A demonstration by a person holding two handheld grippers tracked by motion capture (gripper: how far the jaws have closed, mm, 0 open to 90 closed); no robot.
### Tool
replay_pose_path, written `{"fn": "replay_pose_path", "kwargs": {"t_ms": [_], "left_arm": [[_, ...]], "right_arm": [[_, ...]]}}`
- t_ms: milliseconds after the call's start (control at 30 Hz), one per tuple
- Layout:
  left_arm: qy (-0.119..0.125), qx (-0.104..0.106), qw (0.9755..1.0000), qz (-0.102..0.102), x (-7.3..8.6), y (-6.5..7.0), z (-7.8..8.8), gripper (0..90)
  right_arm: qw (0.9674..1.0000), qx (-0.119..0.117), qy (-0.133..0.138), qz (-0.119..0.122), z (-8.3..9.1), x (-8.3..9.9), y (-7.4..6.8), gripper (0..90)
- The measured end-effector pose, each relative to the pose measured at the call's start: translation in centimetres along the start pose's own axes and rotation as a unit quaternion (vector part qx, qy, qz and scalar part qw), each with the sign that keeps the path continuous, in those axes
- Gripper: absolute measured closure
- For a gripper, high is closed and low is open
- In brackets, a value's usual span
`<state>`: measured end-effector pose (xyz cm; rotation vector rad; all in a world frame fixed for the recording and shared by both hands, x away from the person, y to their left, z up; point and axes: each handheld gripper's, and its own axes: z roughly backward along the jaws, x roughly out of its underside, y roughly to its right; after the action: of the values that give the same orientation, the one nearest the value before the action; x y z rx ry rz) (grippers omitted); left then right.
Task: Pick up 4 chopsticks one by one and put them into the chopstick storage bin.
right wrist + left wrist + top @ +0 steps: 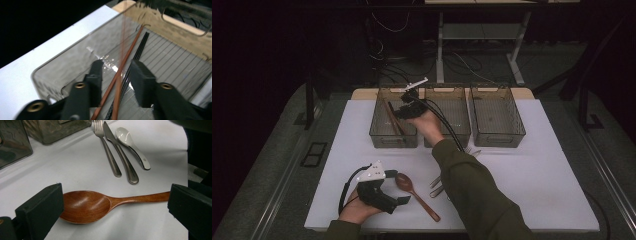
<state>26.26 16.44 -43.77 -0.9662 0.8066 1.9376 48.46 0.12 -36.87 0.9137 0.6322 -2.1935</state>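
Nearest the person, the left gripper (404, 200) rests low on the white tabletop (532, 170), its blocky black jaws wide apart and gripping nothing; between them lies a wooden spoon (95, 205), smooth reddish-brown with a deep oval bowl and a slim tapering handle, flat on the sheet; in the left gripper view the bowl sits just beside one jaw and the handle's end reaches the other, though I cannot tell whether either touches. A little farther on, side by side, lie a steel fork (107, 150), a steel knife (121, 155) with a rounded handle, and a glossy white ceramic spoon (132, 145) with a dark edge along its handle; the person's olive right sleeve (477, 195) crosses above them in the high view. Farther still, three clear smoky plastic bins stand in a row, boxy with ribbed floors; the right gripper (116, 72) is reached into the left bin (379, 127), jaws parted; between them, lying on the bin's ribbed floor, run long thin chopsticks, a reddish-brown pair (127, 55) and a black pair (140, 46) just beside it; neither jaw visibly presses on them. The middle bin (457, 100) and right bin (497, 117) stand alongside.
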Motion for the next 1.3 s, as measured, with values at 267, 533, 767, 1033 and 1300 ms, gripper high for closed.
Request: {"fn": "replay_pose_path", "kwargs": {"t_ms": [267,533,767,1033,1300], "left_arm": [[-0.005,-0.003,1.0000,0.000,0.0,0.1,-0.1,0.0],[-0.010,-0.007,0.9999,0.000,0.0,0.1,-0.3,0.0],[-0.010,-0.010,0.9999,0.002,0.1,0.2,-0.3,0.0],[-0.012,-0.012,0.9998,0.003,0.1,0.1,-0.2,0.0],[-0.015,-0.015,0.9998,0.002,0.2,0.0,-0.3,0.0]], "right_arm": [[0.9991,-0.030,0.023,0.019,4.4,1.4,0.7,45.9],[0.9978,-0.044,0.030,0.040,8.5,4.3,1.6,40.4],[0.9966,-0.054,0.036,0.050,10.8,6.9,1.8,38.3],[0.9958,-0.065,0.035,0.054,12.8,10.4,2.0,36.9],[0.9958,-0.067,0.038,0.050,14.9,13.4,2.5,35.8]]}}
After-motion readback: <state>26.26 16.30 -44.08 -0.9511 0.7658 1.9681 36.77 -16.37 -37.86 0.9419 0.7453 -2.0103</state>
